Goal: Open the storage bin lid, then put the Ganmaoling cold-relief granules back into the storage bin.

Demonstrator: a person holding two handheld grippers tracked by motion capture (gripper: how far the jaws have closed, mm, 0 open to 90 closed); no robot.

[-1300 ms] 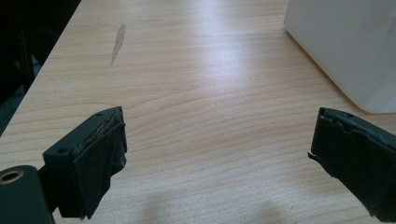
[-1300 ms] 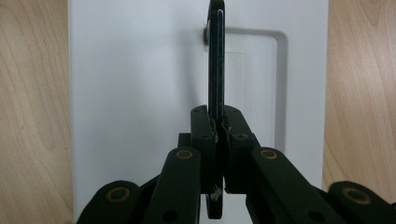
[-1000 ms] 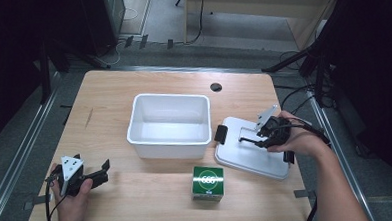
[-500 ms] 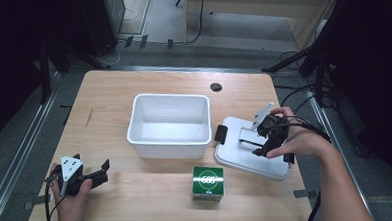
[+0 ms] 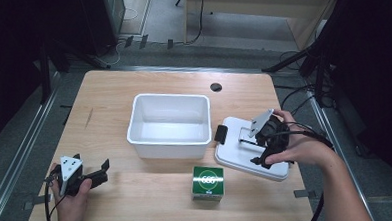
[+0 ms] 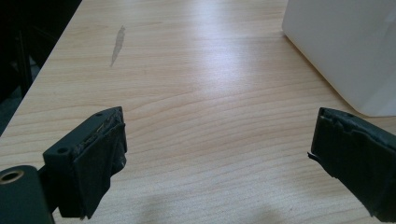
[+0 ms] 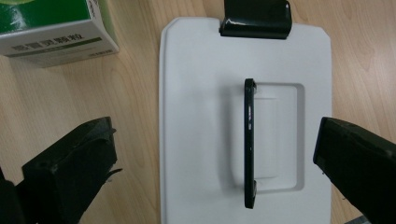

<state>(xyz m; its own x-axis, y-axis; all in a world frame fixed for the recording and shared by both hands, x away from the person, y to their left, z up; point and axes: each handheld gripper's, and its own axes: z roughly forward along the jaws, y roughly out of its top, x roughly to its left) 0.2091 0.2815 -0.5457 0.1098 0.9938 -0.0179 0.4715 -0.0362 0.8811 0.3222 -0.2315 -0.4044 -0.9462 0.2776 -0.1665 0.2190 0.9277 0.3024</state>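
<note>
Your wooden table (image 5: 133,93) carries the open white bin (image 5: 168,124) at its middle. Just right of the bin lies the white lid (image 5: 236,156), flat on the wood, its black handle (image 7: 250,142) standing up. In front of the bin, near its right corner, sits the green box (image 5: 207,182). Your right gripper (image 5: 258,145) hovers over the lid, jaws just opened wide, nothing between them. Your left gripper (image 5: 100,170) rests well left of the bin, jaws apart and empty.

Bright overhead light falls evenly on the tabletop (image 5: 133,93), while the surroundings beyond it are dark. A pale glare streaks the wood beside the white bin (image 6: 345,46). The near jaws look soft and blurred.
</note>
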